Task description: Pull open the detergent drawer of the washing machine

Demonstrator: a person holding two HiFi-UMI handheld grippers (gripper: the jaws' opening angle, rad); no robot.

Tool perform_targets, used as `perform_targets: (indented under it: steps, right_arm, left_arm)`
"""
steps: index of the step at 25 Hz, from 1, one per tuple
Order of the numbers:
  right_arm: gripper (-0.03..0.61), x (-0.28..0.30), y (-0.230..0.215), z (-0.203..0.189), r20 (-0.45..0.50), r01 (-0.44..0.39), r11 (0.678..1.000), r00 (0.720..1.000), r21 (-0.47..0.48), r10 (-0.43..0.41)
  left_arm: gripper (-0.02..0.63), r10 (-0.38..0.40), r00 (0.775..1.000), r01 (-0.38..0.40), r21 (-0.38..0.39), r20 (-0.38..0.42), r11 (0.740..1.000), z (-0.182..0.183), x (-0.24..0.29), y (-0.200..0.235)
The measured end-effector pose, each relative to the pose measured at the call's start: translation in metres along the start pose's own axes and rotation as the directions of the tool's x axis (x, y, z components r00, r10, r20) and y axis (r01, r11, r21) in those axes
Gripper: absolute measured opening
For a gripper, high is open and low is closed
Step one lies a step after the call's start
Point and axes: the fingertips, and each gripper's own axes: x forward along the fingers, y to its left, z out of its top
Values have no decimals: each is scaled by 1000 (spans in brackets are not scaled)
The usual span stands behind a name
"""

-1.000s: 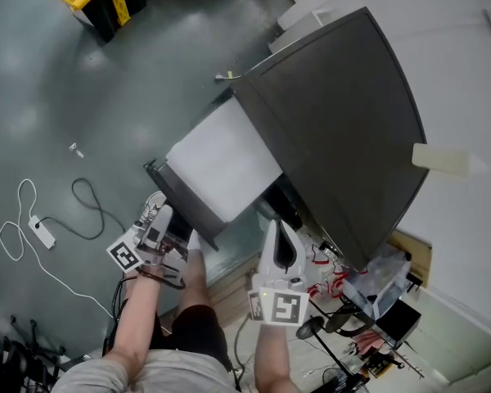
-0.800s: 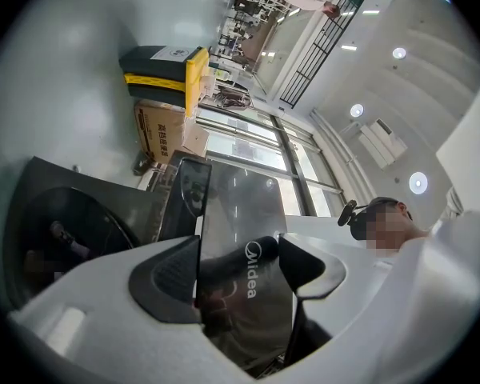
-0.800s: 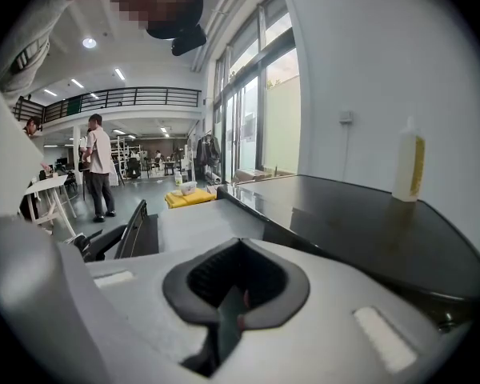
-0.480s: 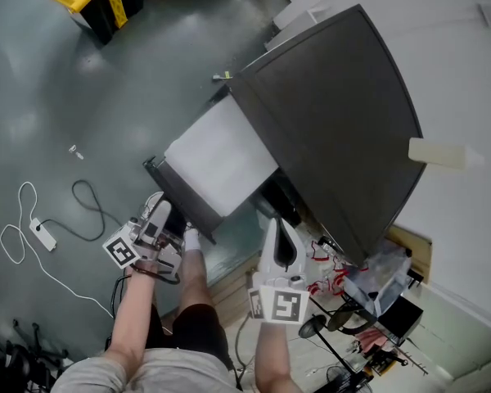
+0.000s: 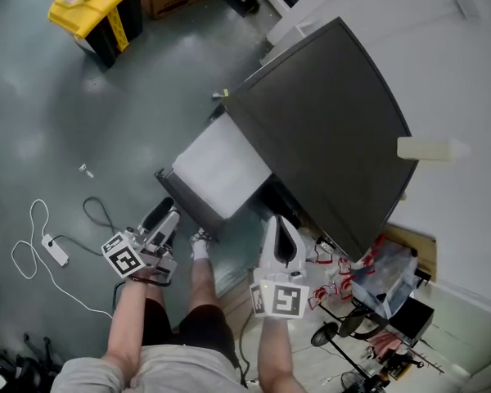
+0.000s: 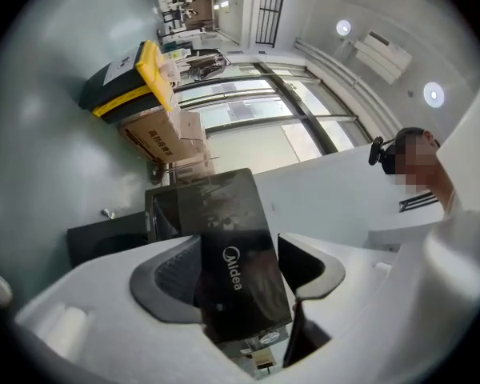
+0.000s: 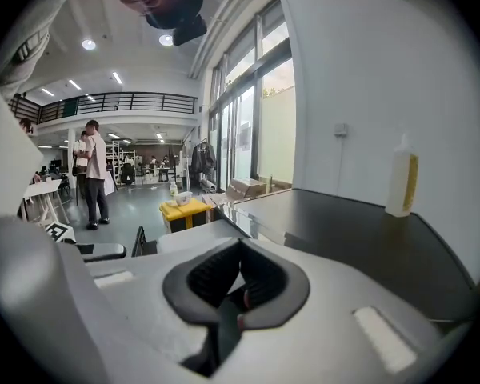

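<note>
While the left gripper (image 5: pixel 164 216) clamps its dark front panel, the detergent drawer (image 5: pixel 219 166) stands well out of the washing machine (image 5: pixel 327 129), near left | right gripper (image 7: pixel 238 288) closed, empty | judgement: pull straight along the slide, no twist, ease off at the stop.

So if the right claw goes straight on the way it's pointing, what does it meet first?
Probably the washing machine, at its front beside the pulled-out detergent drawer; depth is hard to judge.
</note>
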Motion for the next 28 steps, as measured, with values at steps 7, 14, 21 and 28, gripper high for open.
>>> perform_targets:
  steps: [7,14,21,28]
  right_arm:
    - [5,-4,0,30,30,23,1000,999,8,-23]
    - [5,-13,-1,81,91,73,996,993,42,-77]
    - [5,-26,-3,124,156,126,990,978,71,-136]
    - [5,-56,-22,154,218,232,968,944,99,-249]
  left_arm:
    - [287,-6,998,18,220,-55,975,48,15,-55]
    - [254,-59,993,98,414,-105,905,88,58,-137]
    - [217,-133,972,219,541,-193,812,95,104,-219]
    - [201,-180,946,319,667,-271,673,83,137,-281]
